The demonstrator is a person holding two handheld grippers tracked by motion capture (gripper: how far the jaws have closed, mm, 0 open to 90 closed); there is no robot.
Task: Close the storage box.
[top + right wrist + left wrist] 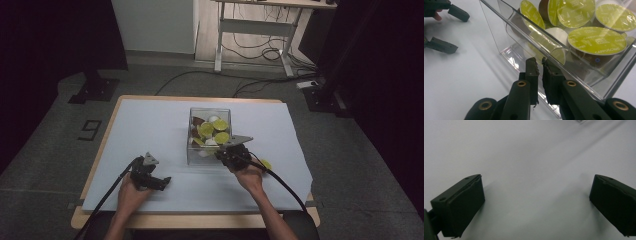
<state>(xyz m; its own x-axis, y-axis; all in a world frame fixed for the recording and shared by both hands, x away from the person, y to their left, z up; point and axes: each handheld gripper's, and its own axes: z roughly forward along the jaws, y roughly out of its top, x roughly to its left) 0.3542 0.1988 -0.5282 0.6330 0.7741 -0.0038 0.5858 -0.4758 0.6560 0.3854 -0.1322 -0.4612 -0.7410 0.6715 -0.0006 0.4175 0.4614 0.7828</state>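
Jaws on the right gripper (539, 62) are closed tight with only a thin slit between them, and nothing is pinched there. Their tips sit right at the near wall of the clear box (192, 142), pressed up close to the plastic. I cannot tell if they touch it.

That box stands in the middle of the table (150, 120), a bit to the right. It is full of coffee pods (596, 40) with green lids, and some white ones too. From the right gripper, the pods lie just ahead and a little up, behind the clear wall. So the jaws would need to go up and over the rim to get to them, I think.

One more yellow-green pod (266, 163) lies on the table by itself, just to the right of the right hand (250, 177). It is very near that hand.

On the other side, the left gripper (150, 176) rests near the front left of the table. Its jaws are wide open, with only the white table cover between them. It is well apart from the box and the pods.

So the right gripper (231, 155) is much nearer to the pods than the left one. It looks like the one to do the picking.
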